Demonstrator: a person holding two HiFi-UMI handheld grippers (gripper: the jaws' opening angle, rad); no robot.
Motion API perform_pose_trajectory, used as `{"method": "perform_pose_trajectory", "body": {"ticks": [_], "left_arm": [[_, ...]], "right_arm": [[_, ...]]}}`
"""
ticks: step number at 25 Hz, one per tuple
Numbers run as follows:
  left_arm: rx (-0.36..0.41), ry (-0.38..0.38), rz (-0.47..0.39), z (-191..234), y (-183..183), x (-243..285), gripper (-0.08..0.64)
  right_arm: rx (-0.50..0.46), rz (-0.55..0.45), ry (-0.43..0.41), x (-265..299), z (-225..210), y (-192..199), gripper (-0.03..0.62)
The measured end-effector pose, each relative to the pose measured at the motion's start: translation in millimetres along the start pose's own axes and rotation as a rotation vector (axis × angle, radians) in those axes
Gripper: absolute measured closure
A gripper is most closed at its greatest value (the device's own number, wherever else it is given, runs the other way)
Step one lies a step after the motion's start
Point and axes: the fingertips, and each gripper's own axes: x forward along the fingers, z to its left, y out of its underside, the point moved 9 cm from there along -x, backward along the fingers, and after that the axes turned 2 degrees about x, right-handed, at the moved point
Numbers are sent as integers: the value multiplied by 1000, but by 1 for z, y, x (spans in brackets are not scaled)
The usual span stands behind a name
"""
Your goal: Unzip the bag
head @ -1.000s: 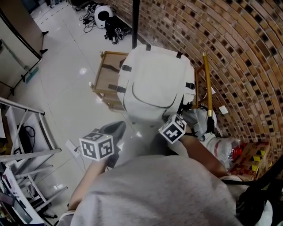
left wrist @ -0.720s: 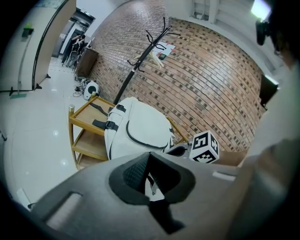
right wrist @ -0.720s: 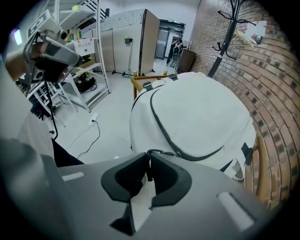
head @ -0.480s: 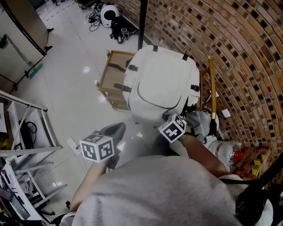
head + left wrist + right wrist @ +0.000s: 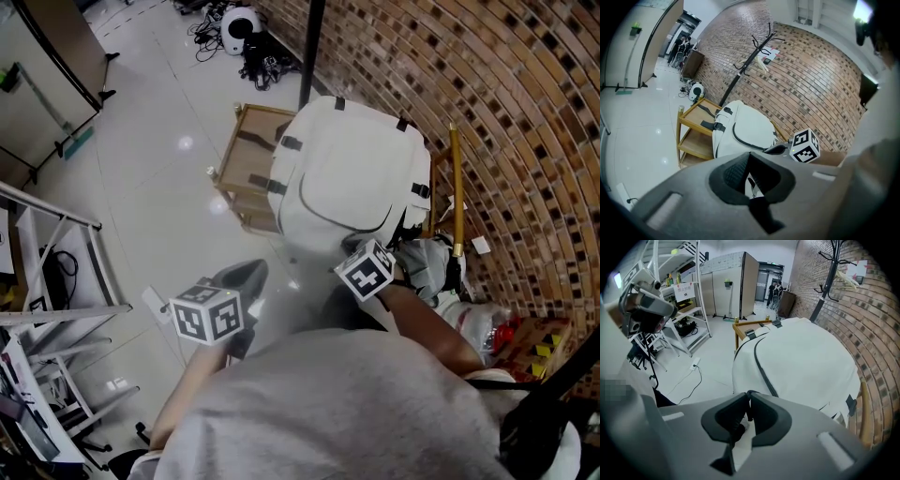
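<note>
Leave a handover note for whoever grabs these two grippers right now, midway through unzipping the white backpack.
White backpack sits on the wooden cart.
Right gripper: shut on what looks like the zipper pull, at the near end of the dark zip line.
Left gripper: jaws together, empty, clear of the backpack.
Done: pull gripped.
Left: zip looks closed; draw the pull along it, perhaps steadying the backpack with the left gripper.

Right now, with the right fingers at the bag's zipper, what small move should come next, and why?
Probably draw the right gripper along the dark zipper: its fingers look closed on the zipper pull, and the white bag shows no opening yet.
</note>
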Motion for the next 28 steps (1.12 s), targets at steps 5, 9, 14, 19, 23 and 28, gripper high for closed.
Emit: {"method": "perform_pose_trajectory", "body": {"ticks": [5,9,14,19,23,28], "left_arm": [[-15,0,2,3,5,-1,560],[-21,-9,7,6,5,2,560],[-24,-13,3,7,-6,9,560],[-27,-27,-11,10,-17,12,560],[-33,-27,-16,12,-23,17,560],[-48,-34,-30,16,-26,19,560]], "right_arm": [[-2,-27,-5,1,4,-13,558],[2,-32,-15,4,2,-18,558],[-40,-37,-51,5,6,-29,558],[-77,-25,-88,8,6,-40,558],[-84,-26,-105,9,2,-48,558],[-104,-29,-145,12,3,-60,558]]}}
